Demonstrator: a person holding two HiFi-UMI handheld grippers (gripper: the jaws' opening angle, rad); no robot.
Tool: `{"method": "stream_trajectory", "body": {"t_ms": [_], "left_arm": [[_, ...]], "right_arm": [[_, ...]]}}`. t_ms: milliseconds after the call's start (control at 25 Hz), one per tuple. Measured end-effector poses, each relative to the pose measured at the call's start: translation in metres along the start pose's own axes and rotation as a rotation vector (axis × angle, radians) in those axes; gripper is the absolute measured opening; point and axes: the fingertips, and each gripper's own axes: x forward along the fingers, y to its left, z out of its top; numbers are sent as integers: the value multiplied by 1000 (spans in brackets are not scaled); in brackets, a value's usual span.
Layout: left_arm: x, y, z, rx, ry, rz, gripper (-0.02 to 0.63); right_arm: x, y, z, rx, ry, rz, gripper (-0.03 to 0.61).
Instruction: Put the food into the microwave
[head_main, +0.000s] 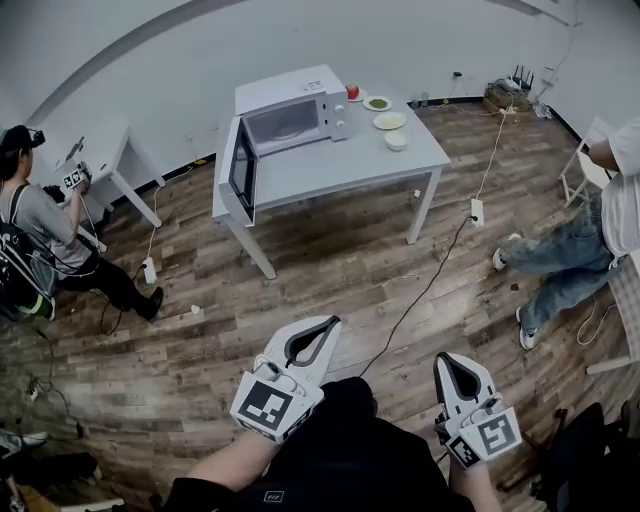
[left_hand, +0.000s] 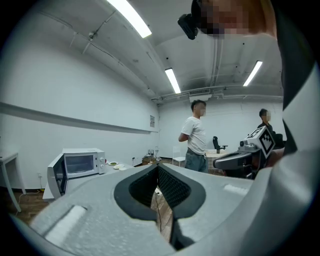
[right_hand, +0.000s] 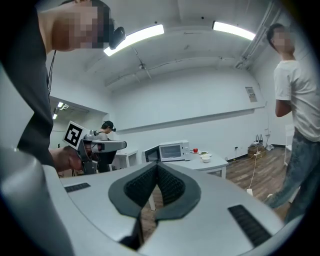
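A white microwave (head_main: 290, 115) stands on the grey table (head_main: 340, 165) far ahead, with its door (head_main: 241, 168) swung open to the left. To its right lie a red food item (head_main: 352, 92), a plate with green food (head_main: 378, 103), a second plate (head_main: 389, 120) and a white bowl (head_main: 396, 140). My left gripper (head_main: 333, 320) and right gripper (head_main: 447, 357) hover low over the wooden floor, well short of the table, both shut and holding nothing. The left gripper view has the microwave (left_hand: 80, 164) small at left. In the right gripper view the microwave (right_hand: 170, 151) is beyond the shut jaws.
A person (head_main: 45, 235) crouches at left holding another gripper beside a small white table (head_main: 120, 160). Another person (head_main: 590, 235) sits at right. A cable (head_main: 430, 285) runs across the floor from a power strip (head_main: 477, 211) by the table leg.
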Motion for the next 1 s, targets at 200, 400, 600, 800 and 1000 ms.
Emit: {"method": "stream_trajectory", "body": {"t_ms": [200,400,600,800,1000], "left_arm": [[25,-1,4,15,-1,0,8],[57,11,7,8,-9,9,8],[89,26,4,3,-13,9,8],[119,54,-4,2,-11,2,8],[165,102,-4,-16,-11,-9,8]], "right_arm": [[1,-26,-4,18,-3,-13,14],[18,-50,-5,23,10,-6,14],[41,-80,-4,22,14,-13,14],[79,-99,-2,19,18,-7,14],[142,-130,8,6,30,-10,14]]}}
